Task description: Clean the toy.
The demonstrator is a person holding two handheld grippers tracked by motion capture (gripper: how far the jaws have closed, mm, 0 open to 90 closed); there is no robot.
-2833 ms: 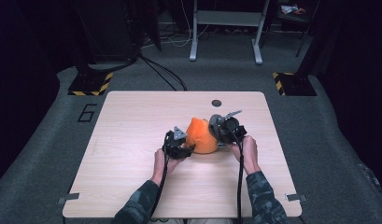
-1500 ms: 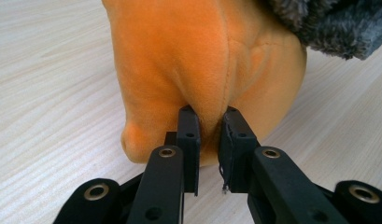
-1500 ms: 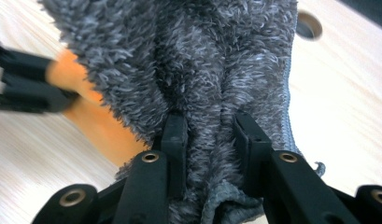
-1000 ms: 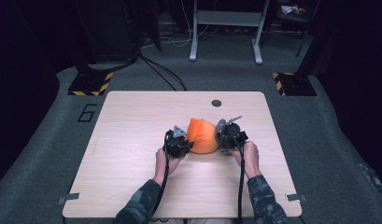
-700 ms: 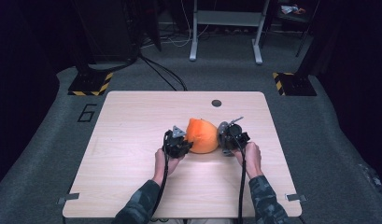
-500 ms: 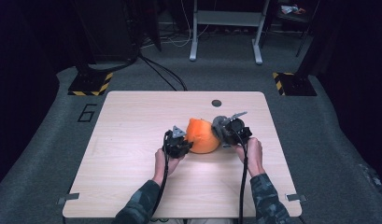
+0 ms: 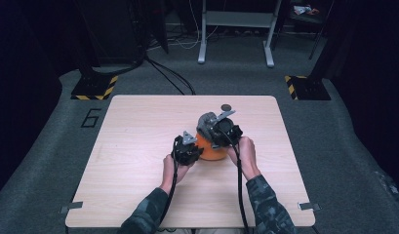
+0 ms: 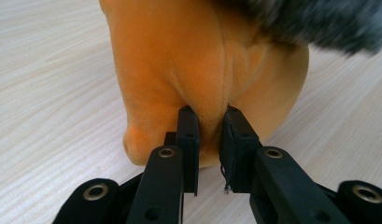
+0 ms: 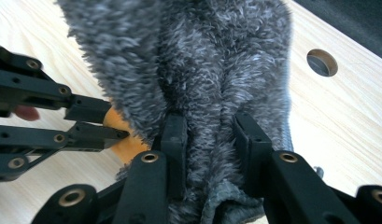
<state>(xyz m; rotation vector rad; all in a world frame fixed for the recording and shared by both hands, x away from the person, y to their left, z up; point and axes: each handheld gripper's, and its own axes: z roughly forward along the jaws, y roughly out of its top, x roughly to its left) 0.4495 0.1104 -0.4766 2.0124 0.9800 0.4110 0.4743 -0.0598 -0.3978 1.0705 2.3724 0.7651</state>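
An orange plush piece rests on the wooden table, near its middle. My left gripper is shut on a fold of the orange plush low on its side. A grey fuzzy fabric lies over the orange plush's top. My right gripper is shut on a bunch of that grey fabric and holds it above the orange plush. In the right gripper view the left gripper's fingers pinch the orange plush from the left.
A round hole sits in the table near its far edge, just beyond the right gripper. Cables trail from both grippers back along the forearms. Dark floor with stand bases marked in yellow and black surrounds the table.
The right gripper has lifted and swung the grey fabric up over the orange plush, moving slightly away and left. The left gripper has stayed clamped on the orange plush.
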